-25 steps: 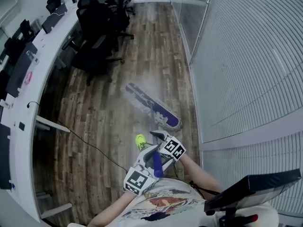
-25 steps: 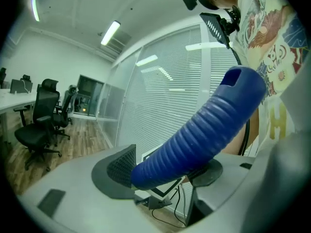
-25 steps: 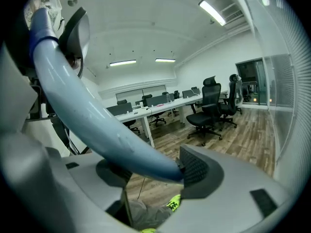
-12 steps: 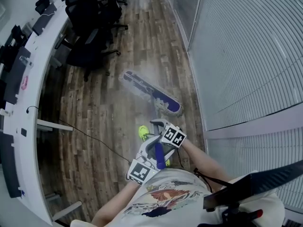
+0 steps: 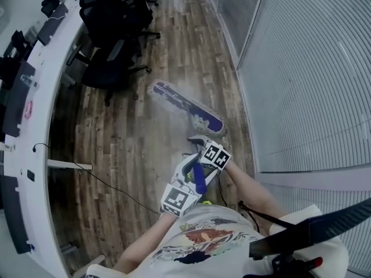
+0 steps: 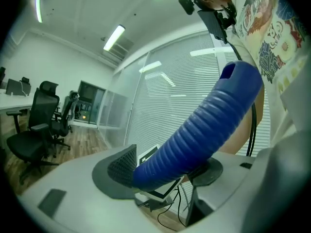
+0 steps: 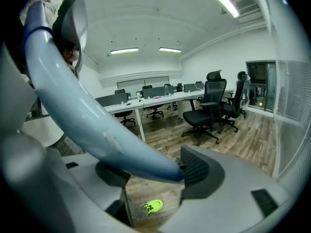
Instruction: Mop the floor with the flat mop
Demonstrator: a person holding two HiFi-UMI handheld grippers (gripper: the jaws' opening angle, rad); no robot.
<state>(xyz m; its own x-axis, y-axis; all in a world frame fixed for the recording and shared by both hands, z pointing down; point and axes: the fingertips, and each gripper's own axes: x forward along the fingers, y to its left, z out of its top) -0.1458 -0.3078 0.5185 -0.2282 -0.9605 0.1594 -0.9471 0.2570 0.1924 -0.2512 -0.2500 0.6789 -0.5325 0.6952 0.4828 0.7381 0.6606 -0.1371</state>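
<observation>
The left gripper (image 5: 186, 177) is clamped on the ribbed blue grip (image 6: 204, 125). Just above it at frame centre, the right gripper (image 5: 204, 146) is clamped on the pale grey pole (image 7: 82, 115). The purple-edged flat mop head (image 5: 185, 106) lies on the wood-plank floor (image 5: 133, 143), above centre, near the white slatted blinds (image 5: 307, 68).

Right tool (image 7: 154, 171) gripping pale mop pole (image 7: 92, 125), office chairs (image 7: 214, 106) behind
</observation>
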